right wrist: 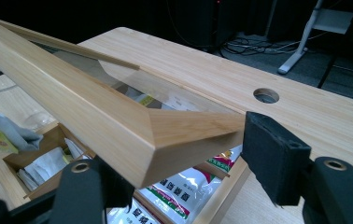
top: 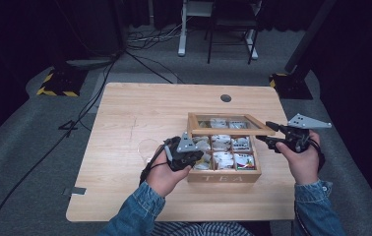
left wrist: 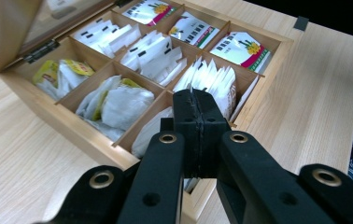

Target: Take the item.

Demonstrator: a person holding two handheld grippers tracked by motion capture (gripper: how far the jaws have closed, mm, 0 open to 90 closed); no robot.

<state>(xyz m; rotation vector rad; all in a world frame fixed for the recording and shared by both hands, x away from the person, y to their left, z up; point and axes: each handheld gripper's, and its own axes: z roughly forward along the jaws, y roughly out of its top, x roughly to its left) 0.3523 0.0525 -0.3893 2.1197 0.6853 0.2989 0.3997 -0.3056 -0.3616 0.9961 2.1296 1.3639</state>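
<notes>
A wooden tea box [top: 223, 178] marked TEA sits on the table, its compartments full of tea bags [left wrist: 118, 100]. Its glass-paned lid [top: 228, 132] is raised on the far-side hinges. My right gripper [top: 267, 132] holds the lid's front right corner [right wrist: 174, 135], with a jaw on either side of the wood. My left gripper [top: 194, 156] hovers over the box's front left compartments. Its jaws [left wrist: 198, 100] are pressed together on the thin edge of a pale tea bag [right wrist: 18, 133], which hangs just above the compartment.
A round cable hole [top: 226, 98] is in the table's far side. A faint clear ring [top: 147, 146] lies left of the box. Bare tabletop [top: 135, 108] stretches left and behind. Cables and stands [top: 61, 81] stand on the floor beyond.
</notes>
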